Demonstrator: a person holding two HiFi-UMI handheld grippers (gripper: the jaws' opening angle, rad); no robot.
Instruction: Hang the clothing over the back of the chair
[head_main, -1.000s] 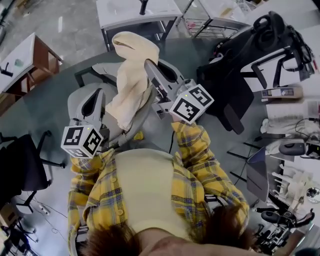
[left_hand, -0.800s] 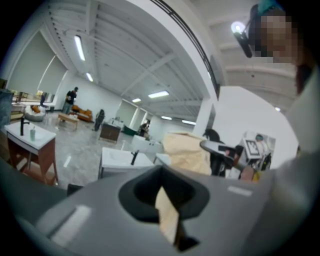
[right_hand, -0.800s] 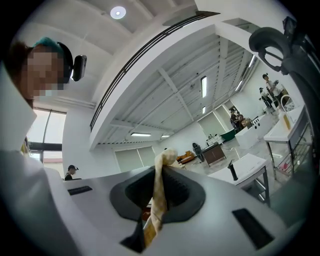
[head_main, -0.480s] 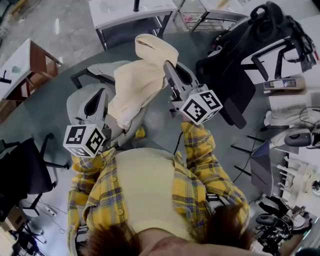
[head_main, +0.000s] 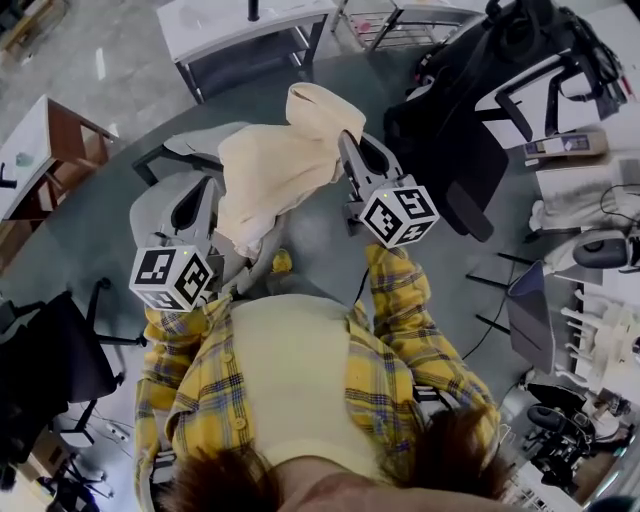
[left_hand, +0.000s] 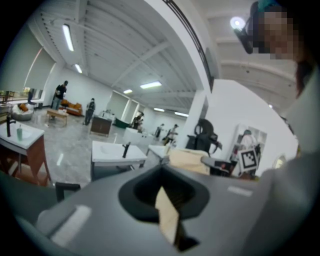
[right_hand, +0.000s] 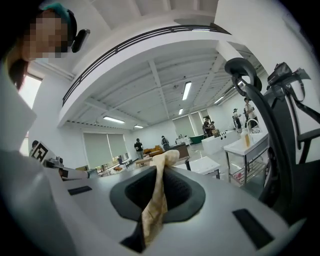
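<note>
A cream garment (head_main: 275, 165) hangs stretched between my two grippers, above a grey office chair (head_main: 150, 210). My left gripper (head_main: 200, 190) is shut on the garment's lower left edge; in the left gripper view a cream fold (left_hand: 167, 217) is pinched between the jaws. To the right, my right gripper (head_main: 350, 148) is shut on the upper part of the garment, which bunches over its tip. The right gripper view shows a strip of the cloth (right_hand: 155, 205) caught in the closed jaws. Most of the chair lies hidden under the cloth and the left gripper.
A black office chair (head_main: 460, 100) stands close on the right. A white table (head_main: 240, 20) is beyond the grey chair, and a wood-sided desk (head_main: 40, 140) sits at the far left. Another dark chair (head_main: 50, 350) is at the lower left. Cluttered desks fill the right edge.
My right gripper has swung to the right and lower with its end of the garment, spreading the cloth wider. The left gripper has shifted a little and kept its hold.
</note>
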